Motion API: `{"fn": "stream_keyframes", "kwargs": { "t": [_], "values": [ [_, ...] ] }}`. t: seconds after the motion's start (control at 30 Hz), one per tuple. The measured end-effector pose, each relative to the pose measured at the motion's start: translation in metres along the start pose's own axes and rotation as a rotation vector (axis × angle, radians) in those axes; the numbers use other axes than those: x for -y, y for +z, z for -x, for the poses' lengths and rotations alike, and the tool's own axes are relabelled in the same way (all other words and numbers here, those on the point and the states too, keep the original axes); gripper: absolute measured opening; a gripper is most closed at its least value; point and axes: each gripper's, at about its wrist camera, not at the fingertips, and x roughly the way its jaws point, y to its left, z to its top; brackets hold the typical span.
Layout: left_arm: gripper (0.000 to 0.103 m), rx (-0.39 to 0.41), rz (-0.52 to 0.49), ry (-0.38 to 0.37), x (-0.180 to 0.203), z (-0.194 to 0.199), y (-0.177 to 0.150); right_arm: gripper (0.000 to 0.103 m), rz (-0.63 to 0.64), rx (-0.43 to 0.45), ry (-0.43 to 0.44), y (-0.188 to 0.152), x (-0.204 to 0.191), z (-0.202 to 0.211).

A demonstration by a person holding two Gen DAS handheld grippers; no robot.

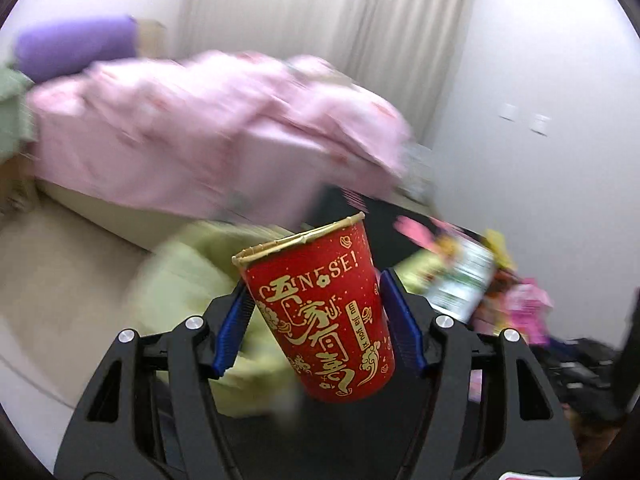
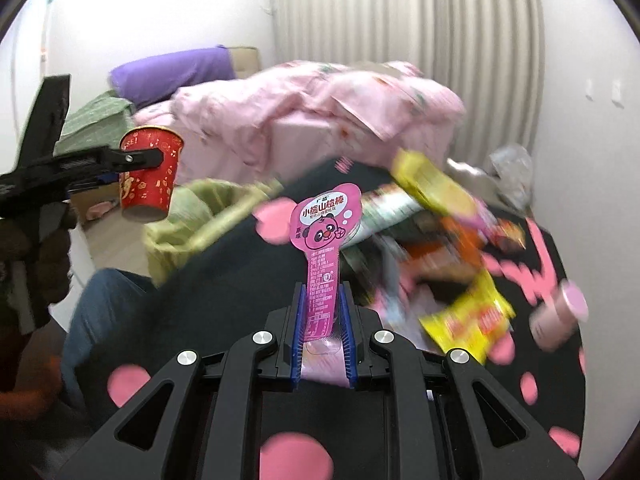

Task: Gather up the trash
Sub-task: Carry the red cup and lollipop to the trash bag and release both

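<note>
**Both grippers loaded: cup on the left, snack wrapper on the right**

Left gripper (image 1: pixel 320 316): the blue-padded fingers (image 1: pixel 234 326) grasp a red paper cup (image 1: pixel 320 312) with gold lettering. The pads press on both sides of its wall. The cup tilts, rim toward the upper left, and hangs clear of any surface. The right wrist view shows the same cup (image 2: pixel 150 174) pinched in the air at the far left, above and just left of the green-lined bin (image 2: pixel 188 224).

Centre: a bed heaped with pink bedding (image 2: pixel 320 120) and a purple pillow (image 2: pixel 172 76) fills the background, with a pleated curtain (image 2: pixel 408 12) behind it.

Right gripper (image 2: pixel 323 320): the fingers are clenched on the lower stem of a pink snack wrapper (image 2: pixel 324 236) bearing a cartoon bear face. The wrapper stands upright, its wide head above the fingertips.

Right of the wrapper: a black table (image 2: pixel 552 248) with pink markings carries a blurred litter of packets, among them a yellow packet (image 2: pixel 468 320) near the front and a pink bottle (image 2: pixel 558 316) lying near the right edge
</note>
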Motion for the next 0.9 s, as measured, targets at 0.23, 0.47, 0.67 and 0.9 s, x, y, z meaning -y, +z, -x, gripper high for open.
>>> {"fn": "stream_keyframes", "kwargs": {
  "t": [0.23, 0.47, 0.67, 0.9],
  "values": [
    [0.06, 0.034, 0.094, 0.082, -0.064, -0.01, 0.008, 0.017, 0.06, -0.014, 0.203, 0.063, -0.056, -0.077],
    [0.061, -0.037, 0.13, 0.032, -0.091, -0.044, -0.003, 0.017, 0.128, -0.072, 0.259, 0.086, -0.096, -0.149],
    [0.061, -0.1, 0.168, 0.0, -0.099, -0.077, -0.013, 0.017, 0.135, -0.114, 0.26, 0.088, -0.106, -0.182],
    [0.068, -0.14, 0.232, -0.078, -0.113, -0.099, -0.02, 0.018, 0.104, -0.12, 0.296, 0.089, -0.099, -0.204]
  ]
}}
